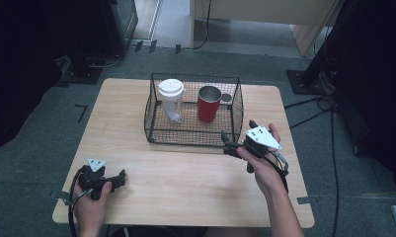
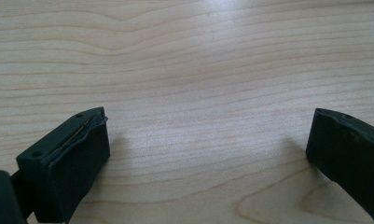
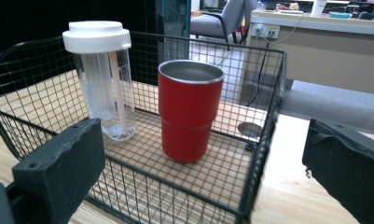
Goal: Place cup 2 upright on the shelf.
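Observation:
A black wire basket (image 1: 185, 133) stands at the back middle of the wooden table (image 1: 185, 173). Inside it, a clear tumbler with a white lid (image 1: 172, 101) stands upright on the left and a red steel cup (image 1: 208, 104) on the right. My right gripper (image 1: 226, 143) is open just outside the basket's front right corner, jaws toward it. In the right gripper view the red cup (image 3: 189, 112) and the tumbler (image 3: 103, 79) rise behind the basket's mesh (image 3: 273, 116), ahead of the empty right gripper (image 3: 203, 135). My left gripper (image 1: 120, 178) rests open at the front left, over bare wood (image 2: 198, 56).
A small grey round piece (image 1: 226, 97) lies in the basket's back right corner. Grey carpet surrounds the table, with cables (image 1: 329, 106) on the floor at the right and dark stands at both back corners. A desk (image 3: 324, 42) and a chair lie beyond.

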### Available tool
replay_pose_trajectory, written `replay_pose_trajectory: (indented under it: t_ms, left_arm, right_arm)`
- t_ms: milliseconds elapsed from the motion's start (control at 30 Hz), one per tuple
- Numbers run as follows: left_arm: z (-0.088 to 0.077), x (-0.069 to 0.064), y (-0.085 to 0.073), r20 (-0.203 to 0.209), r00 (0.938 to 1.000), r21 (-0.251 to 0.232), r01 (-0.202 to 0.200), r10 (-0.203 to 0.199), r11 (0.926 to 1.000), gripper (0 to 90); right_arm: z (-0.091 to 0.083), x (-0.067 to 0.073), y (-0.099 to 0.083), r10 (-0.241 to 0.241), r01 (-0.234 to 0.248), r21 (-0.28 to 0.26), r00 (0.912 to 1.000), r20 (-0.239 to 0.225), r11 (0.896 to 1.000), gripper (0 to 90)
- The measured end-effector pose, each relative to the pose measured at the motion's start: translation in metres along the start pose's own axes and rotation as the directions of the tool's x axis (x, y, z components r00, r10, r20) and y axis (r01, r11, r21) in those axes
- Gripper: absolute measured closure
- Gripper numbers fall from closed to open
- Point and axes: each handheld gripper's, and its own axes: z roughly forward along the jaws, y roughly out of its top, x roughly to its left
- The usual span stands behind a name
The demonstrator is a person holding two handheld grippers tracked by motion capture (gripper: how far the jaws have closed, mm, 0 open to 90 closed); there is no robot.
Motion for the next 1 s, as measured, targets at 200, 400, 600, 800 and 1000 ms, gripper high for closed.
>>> replay_pose_trajectory:
  t_ms: [200,400,600,800,1000]
  left_arm:
    - [0.000,0.000,0.000,0.000,1.0000,0.001,-0.001,0.001,1.0000,0.0]
    - [0.000,0.000,0.000,0.000,1.0000,0.001,-0.001,0.001,1.0000,0.0]
    - [0.000,0.000,0.000,0.000,1.0000,0.000,-0.001,0.001,1.0000,0.0]
    - [0.000,0.000,0.000,-0.001,1.0000,0.000,-0.001,0.001,1.0000,0.0]
    - [0.000,0.000,0.000,-0.001,1.0000,0.001,-0.003,0.003,1.0000,0.0]
  right_arm:
    - [-0.012,-0.009,-0.018,0.033,-0.033,-0.010,0.9994,0.012,0.999,0.0]
    - [-0.022,-0.018,-0.038,0.041,-0.041,0.009,0.9985,0.035,0.999,0.0]
    - [-0.032,-0.027,-0.057,0.031,-0.034,0.038,0.9970,0.070,0.999,0.0]
    - [-0.042,-0.036,-0.077,0.033,-0.040,0.067,0.9935,0.109,0.997,0.0]
    - [-0.054,-0.049,-0.094,0.036,-0.050,0.092,0.9886,0.146,0.994,0.0]
